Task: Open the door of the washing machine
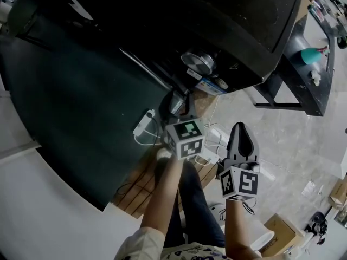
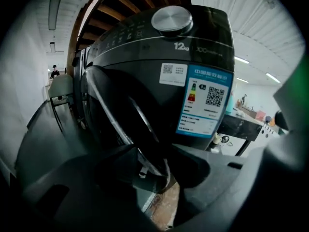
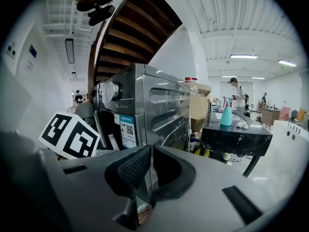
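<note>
A dark washing machine (image 1: 217, 15) fills the top of the head view, with a silver knob (image 1: 198, 62) and a blue-edged label (image 1: 209, 85) on its front. Its round door has a chrome rim (image 2: 116, 120) that runs down toward my left gripper (image 2: 157, 170). That gripper (image 1: 176, 106) is shut on the door's edge, which sits between the jaws. My right gripper (image 1: 242, 131) hangs to the right, apart from the machine (image 3: 145, 95). It (image 3: 147, 163) is shut with nothing between its pads.
A white power strip (image 1: 145, 121) and cables lie on the wooden floor board (image 1: 141, 183) below the machine. A black table (image 1: 303, 85) with a teal bottle (image 1: 310, 54) stands to the right. A cardboard box (image 1: 282, 229) sits near my feet. People (image 3: 237, 93) stand far off.
</note>
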Available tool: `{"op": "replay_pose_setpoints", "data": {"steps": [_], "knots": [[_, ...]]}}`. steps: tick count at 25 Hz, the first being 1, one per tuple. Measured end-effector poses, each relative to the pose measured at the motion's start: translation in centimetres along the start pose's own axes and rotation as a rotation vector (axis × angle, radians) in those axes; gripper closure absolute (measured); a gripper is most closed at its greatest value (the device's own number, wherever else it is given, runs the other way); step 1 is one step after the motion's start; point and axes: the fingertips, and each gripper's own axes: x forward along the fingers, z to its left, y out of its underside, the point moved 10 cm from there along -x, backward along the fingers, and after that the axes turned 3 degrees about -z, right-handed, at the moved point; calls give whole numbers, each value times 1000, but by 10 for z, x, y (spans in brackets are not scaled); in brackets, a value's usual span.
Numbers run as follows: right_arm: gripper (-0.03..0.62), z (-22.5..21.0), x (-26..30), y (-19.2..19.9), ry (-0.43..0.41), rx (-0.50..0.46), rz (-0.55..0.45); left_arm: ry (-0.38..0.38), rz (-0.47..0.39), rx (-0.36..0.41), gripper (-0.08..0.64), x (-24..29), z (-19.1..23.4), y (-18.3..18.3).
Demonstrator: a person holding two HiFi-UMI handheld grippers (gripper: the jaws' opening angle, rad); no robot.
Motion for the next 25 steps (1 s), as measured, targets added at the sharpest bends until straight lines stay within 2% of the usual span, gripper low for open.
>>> {"op": "replay_pose_setpoints", "data": {"steps": [6,10,14,19,25], "knots": [[571,-3,3,-1,8,3,3,-66,-1,-62,379,2,-4,4],[571,-1,5,-2,-1,0,6,-43,-49,-68,397,0,-3,3],[571,1,5,-3,-10,-3,6,-31,-56,-55,399,-1,-2,5],[571,5,4,-3,-22,-6,9,-42,-49,-46,400,-3,-3,11],[571,11,1,-2,-43,-11,6,-68,-50,-74,414,-20,6,20]]}}
